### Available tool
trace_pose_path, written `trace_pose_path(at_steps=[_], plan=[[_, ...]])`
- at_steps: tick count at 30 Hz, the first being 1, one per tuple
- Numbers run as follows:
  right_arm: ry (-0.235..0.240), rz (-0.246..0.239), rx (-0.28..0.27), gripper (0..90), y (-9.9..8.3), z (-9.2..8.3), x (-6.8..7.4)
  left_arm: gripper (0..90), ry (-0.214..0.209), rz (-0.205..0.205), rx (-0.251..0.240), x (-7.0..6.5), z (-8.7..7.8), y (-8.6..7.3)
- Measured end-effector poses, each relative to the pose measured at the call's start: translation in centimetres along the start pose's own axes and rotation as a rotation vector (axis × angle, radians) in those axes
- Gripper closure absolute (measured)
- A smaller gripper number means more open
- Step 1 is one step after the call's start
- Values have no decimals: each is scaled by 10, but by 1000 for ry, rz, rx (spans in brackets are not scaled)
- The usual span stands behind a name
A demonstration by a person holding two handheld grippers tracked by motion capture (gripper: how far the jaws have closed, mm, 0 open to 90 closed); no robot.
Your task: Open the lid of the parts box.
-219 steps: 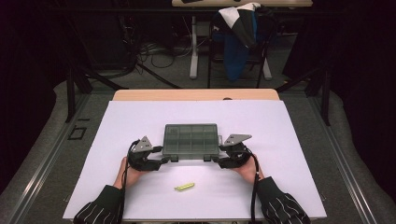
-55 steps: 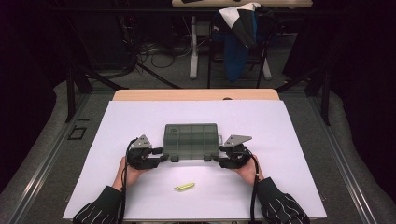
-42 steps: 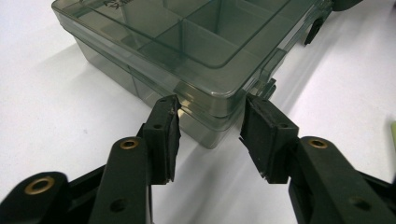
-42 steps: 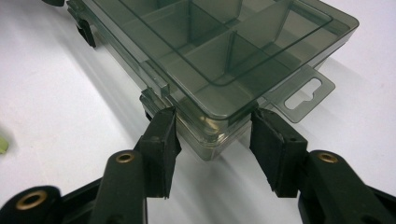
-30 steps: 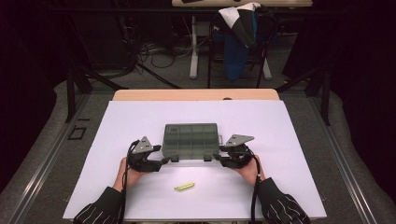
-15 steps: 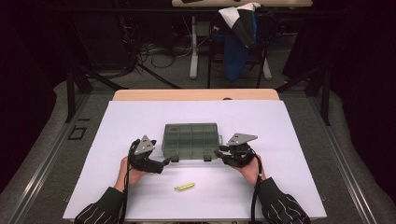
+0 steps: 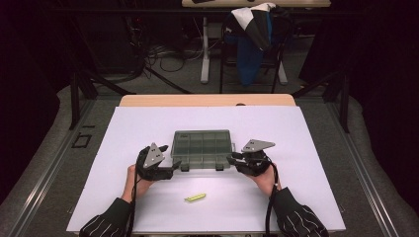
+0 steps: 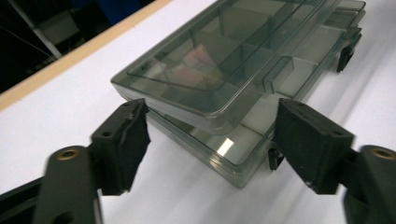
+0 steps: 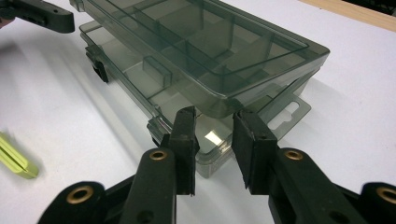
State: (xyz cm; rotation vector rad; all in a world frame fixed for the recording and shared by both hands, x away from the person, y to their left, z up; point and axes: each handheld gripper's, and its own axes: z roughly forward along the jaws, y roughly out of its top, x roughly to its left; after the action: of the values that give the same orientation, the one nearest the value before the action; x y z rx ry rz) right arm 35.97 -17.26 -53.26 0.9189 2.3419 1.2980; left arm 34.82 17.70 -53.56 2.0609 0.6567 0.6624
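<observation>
A smoky clear compartment box (image 7: 201, 145) lies mid-table with its lid slightly raised off the base along the near side (image 8: 196, 79) (image 9: 205, 56). My left gripper (image 7: 174, 168) is at the box's near left corner, and its jaws (image 8: 210, 140) are wide open on either side of that corner. At the near right corner my right gripper (image 7: 231, 159) is open by a narrow gap (image 9: 212, 135), just in front of the lid's corner. A small yellow-green piece (image 7: 195, 197) (image 9: 14, 161) rests on the table between the hands.
The box sits on a white sheet (image 7: 316, 148) over a table with a wooden far edge (image 7: 207, 100). Black latches (image 8: 345, 53) (image 9: 99, 70) hang on the box's front. A chair draped with blue cloth (image 7: 252, 39) stands beyond the table.
Both grippers have made small shifts at the box's near corners, the right one edging in toward the box. The box and the yellow-green piece have stayed put.
</observation>
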Motion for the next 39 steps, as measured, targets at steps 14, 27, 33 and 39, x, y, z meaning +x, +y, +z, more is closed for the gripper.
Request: trace_pose_path(at_steps=[14,27,33,39], plan=[[-13,-7,-15,682,2,0,0,451,56,42,-40,-2,-2,1],[-111,-64,-29,565,9,1,3,464,61,33,-53,2,-1,1],[-128,-81,-43,565,12,0,2,520,47,36,-64,2,-1,1],[-131,-92,-49,571,13,-1,2,563,41,36,-67,3,-4,0]])
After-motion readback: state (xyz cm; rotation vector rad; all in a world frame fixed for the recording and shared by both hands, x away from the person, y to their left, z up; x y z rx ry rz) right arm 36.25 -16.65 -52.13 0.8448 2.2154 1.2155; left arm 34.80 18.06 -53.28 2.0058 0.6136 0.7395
